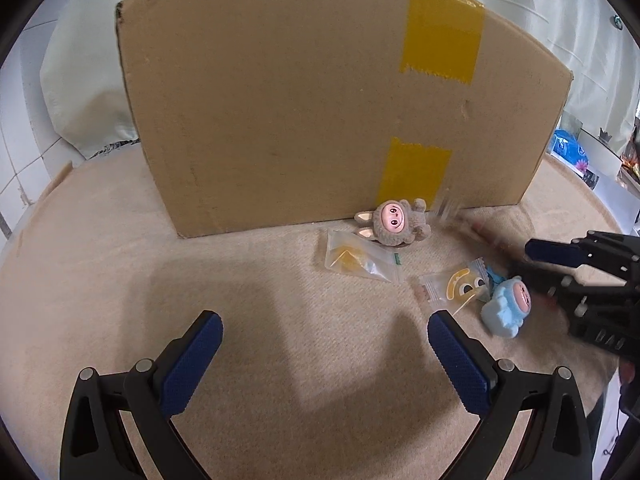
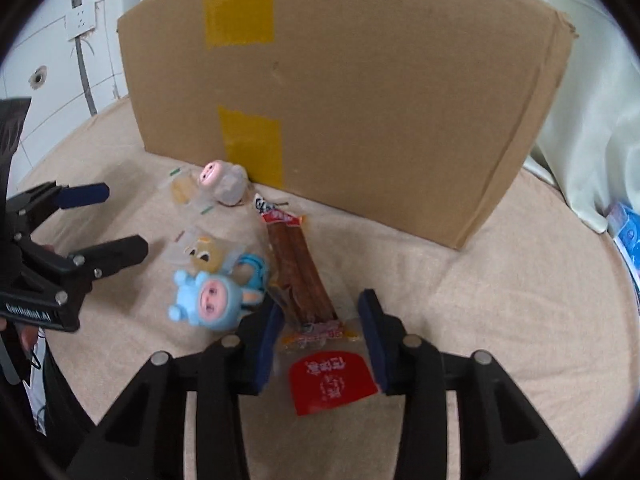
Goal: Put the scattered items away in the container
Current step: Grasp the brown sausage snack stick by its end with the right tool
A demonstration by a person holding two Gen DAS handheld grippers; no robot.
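A large cardboard box (image 1: 280,120) (image 2: 380,100) with yellow tape stands at the back of the beige cloth. In front of it lie a brown plush doll (image 1: 394,222) (image 2: 224,180), a clear packet of yellow snack (image 1: 360,260), a cartoon-face packet (image 1: 456,286) (image 2: 204,256) and a blue plush doll (image 1: 508,306) (image 2: 208,304). My right gripper (image 2: 321,306) (image 1: 532,268) is shut on the red end of a long sausage-stick packet (image 2: 304,272), its pads against the wrapper's two edges. My left gripper (image 1: 324,328) (image 2: 127,218) hovers open over bare cloth, short of the clear packet, holding nothing.
The beige cloth (image 1: 120,280) covers a round-edged surface. Pale curtains (image 2: 592,120) hang behind the box. A blue printed pack (image 1: 568,150) (image 2: 628,236) lies at the far right edge. White tiled wall with a socket (image 2: 80,20) is on the left.
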